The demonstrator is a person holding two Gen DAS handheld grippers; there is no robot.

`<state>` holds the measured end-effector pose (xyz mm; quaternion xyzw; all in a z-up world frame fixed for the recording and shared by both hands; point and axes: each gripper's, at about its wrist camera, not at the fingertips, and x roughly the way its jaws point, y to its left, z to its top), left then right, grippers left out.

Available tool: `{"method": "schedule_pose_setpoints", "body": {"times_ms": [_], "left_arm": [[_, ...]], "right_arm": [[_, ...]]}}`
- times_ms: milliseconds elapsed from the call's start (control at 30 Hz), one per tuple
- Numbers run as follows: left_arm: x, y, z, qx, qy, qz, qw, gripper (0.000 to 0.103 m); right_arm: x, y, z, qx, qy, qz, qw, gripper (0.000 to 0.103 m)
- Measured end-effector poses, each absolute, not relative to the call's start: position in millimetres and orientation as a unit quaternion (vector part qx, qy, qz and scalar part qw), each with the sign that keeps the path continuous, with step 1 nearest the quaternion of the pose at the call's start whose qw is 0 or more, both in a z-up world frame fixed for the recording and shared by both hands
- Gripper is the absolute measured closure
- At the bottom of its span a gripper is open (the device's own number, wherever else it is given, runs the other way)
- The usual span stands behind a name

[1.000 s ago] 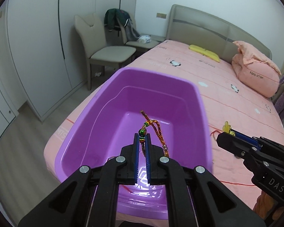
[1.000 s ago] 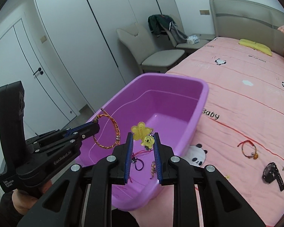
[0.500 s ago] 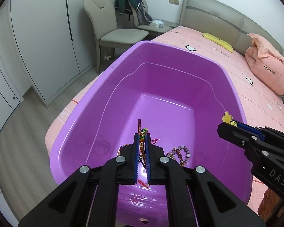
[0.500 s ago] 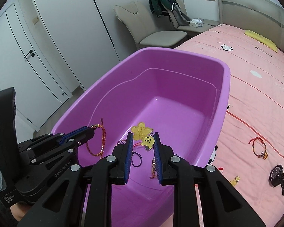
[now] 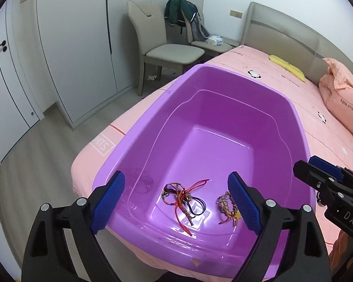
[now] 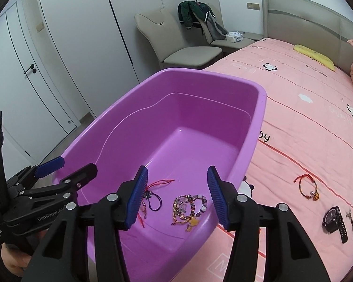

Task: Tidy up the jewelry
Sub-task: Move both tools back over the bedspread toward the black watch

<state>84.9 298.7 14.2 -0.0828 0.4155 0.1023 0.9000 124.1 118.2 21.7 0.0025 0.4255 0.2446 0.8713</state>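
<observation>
Purple plastic made up the big tub (image 5: 223,98) that sat on the pink bed (image 6: 306,122), at the bed's near corner. Both claws hung over the near end of the tub and pointed down into it.

The left claw (image 5: 176,199) was spread wide. Its jaws had just been opening, and nothing was between them. Right below it, on the tub floor, lay a tangle of red and dark cord bracelets (image 5: 183,197). They lay loose and no pad touched them.

The right claw (image 6: 177,196) was about half spread. Its jaws had just been opening too, and they pinched nothing. Under it, on the tub floor, lay a beaded bracelet (image 6: 189,208) with a small yellow charm (image 6: 193,221) at its near side. It lay just beside the cord bracelets, nearer the tub wall on the bed side.

More jewelry was outside the tub, on the bed cover. A red string bracelet (image 6: 307,186) lay well apart from the tub. A black watch (image 6: 336,219) lay farther from the tub than that bracelet, with a small thin piece (image 6: 351,221) just beside it that was too small to tell.

Beyond the far end of the tub stood a beige chair (image 5: 162,47). A dark green jacket (image 5: 180,11) hung behind it. A yellow thing (image 6: 314,56) lay far up the bed from the tub, near the headboard (image 6: 306,16).
</observation>
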Motion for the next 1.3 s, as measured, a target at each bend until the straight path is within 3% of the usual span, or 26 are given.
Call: {"method": "schedule_pose_setpoints", "body": {"times_ms": [333,1300], "left_arm": [[74.6,287.1,22.7,-0.067,0.41,0.106,0.903,0.01],[41.5,214.9,43.1,-0.043,0.402,0.05,0.913,0.008]], "right_arm": [[113.1,106.9,20.9,0.012,0.424,0.249,0.871,0.051],[55.2,17.3,27.0,0.058,0.414,0.217,0.882,0.048]]}}
